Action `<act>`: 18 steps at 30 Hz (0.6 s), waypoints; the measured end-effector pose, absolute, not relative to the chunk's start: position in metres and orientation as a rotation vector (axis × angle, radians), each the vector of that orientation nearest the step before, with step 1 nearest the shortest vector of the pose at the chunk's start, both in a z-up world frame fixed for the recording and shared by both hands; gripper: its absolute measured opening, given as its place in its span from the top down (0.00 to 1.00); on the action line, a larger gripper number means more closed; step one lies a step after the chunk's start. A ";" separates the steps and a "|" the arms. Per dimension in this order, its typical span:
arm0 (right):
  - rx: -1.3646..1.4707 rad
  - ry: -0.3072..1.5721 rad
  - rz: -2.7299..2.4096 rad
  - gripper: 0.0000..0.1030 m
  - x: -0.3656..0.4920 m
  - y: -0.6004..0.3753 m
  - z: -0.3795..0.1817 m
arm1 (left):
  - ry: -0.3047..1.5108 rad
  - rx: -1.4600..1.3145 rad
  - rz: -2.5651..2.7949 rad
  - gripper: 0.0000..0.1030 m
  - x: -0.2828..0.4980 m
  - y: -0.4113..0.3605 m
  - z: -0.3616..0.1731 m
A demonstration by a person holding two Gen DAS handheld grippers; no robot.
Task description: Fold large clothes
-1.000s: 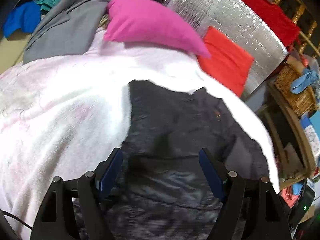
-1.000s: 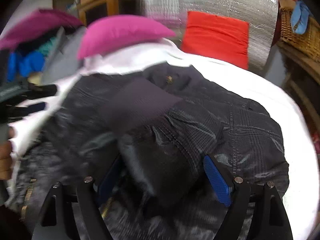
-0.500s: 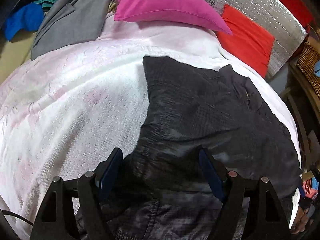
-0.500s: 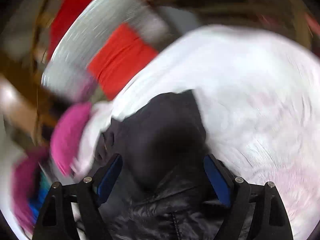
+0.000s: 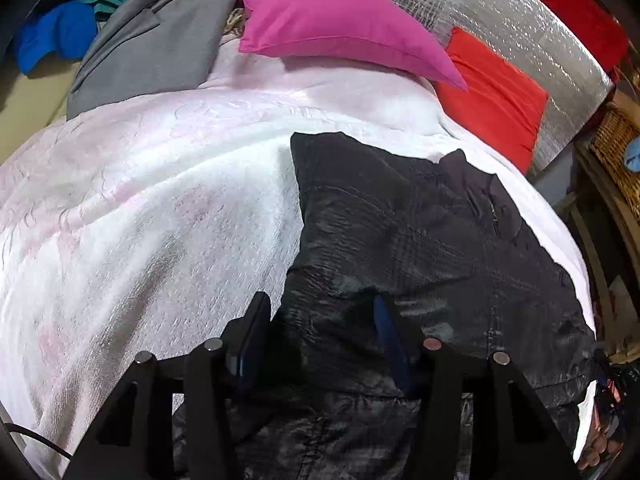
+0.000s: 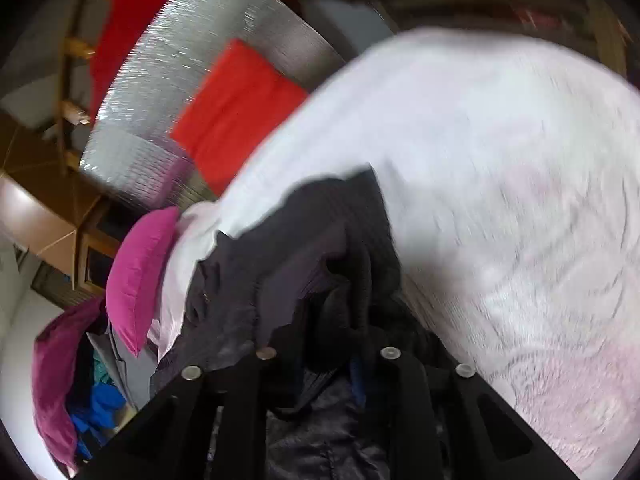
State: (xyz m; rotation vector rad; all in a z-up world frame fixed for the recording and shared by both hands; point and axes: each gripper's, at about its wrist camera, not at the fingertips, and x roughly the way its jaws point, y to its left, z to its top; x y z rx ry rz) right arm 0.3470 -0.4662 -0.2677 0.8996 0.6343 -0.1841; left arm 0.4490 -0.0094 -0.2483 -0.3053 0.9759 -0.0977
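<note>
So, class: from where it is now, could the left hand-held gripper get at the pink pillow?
Probably not without moving: the left hand-held gripper straddles the black jacket, and the pink pillow lies far across the white blanket.

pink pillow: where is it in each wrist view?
Left wrist: pink pillow at top centre, lying on the white blanket.
Right wrist: pink pillow at left of centre, view rolled.
Shared landmark: red cushion against the silver mat.
</note>
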 end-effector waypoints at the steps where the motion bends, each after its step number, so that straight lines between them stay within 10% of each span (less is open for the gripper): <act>1: 0.863 0.601 -0.173 0.85 0.345 -0.462 -0.257 | 0.971 -0.304 -0.097 0.47 0.449 -0.009 -0.247; 15: 0.864 0.700 -0.194 0.78 0.351 -0.476 -0.276 | 1.012 -0.147 -0.062 0.47 0.449 -0.025 -0.260; 18: 0.882 0.670 -0.218 0.30 0.343 -0.486 -0.271 | 1.009 -0.144 -0.065 0.47 0.447 -0.024 -0.259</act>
